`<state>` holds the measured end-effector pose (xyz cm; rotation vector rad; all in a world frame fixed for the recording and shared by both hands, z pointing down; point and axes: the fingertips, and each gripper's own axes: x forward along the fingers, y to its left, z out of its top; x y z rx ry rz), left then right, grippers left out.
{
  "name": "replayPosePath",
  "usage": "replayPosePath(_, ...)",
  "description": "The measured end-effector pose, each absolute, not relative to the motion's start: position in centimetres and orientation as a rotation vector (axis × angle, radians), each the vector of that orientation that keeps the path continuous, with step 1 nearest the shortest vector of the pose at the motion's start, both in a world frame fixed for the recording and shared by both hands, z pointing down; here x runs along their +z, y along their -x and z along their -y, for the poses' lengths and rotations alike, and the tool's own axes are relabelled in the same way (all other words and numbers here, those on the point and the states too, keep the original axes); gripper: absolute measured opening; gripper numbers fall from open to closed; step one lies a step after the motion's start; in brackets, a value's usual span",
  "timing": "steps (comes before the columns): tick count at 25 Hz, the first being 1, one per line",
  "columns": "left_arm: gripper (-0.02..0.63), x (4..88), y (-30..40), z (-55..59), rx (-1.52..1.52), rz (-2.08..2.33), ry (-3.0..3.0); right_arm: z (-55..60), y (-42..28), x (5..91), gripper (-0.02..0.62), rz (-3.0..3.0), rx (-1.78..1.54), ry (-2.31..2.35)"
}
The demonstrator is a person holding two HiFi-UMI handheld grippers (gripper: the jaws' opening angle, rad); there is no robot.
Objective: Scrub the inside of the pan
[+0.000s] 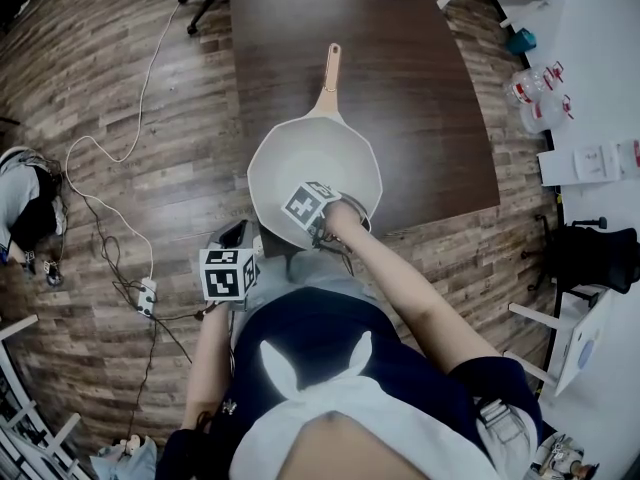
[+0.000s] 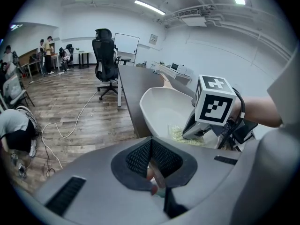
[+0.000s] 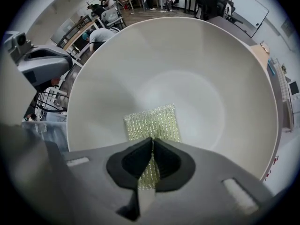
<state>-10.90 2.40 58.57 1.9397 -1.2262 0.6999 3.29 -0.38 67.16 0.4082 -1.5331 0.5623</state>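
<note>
Right fingers [image 3: 127,164] around scrubber [image 3: 152,122] inside pan [image 3: 187,55]

The white pan [image 1: 300,158] was seen on the dark counter [image 1: 420,88], with the right tongs [image 1: 320,228] pointed down inside it.

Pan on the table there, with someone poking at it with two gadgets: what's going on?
A person is scrubbing a white pan that sits on a dark table, holding a claw in each hand. The right claw points down into the pan, shut on a greenish-gold scrubbing cloth that lies against the inside wall. The left claw sits at the pan's near rim, closed; whether it grips the rim isn't clear.
</note>
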Motion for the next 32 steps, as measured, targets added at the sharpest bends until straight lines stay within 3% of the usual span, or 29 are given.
replayPosePath(32, 0.005, 59.0, 13.1, -0.9, 0.686, 1.286, -1.864, 7.3, 1.6, 66.3, 0.015, 1.826, 0.359, -0.518)
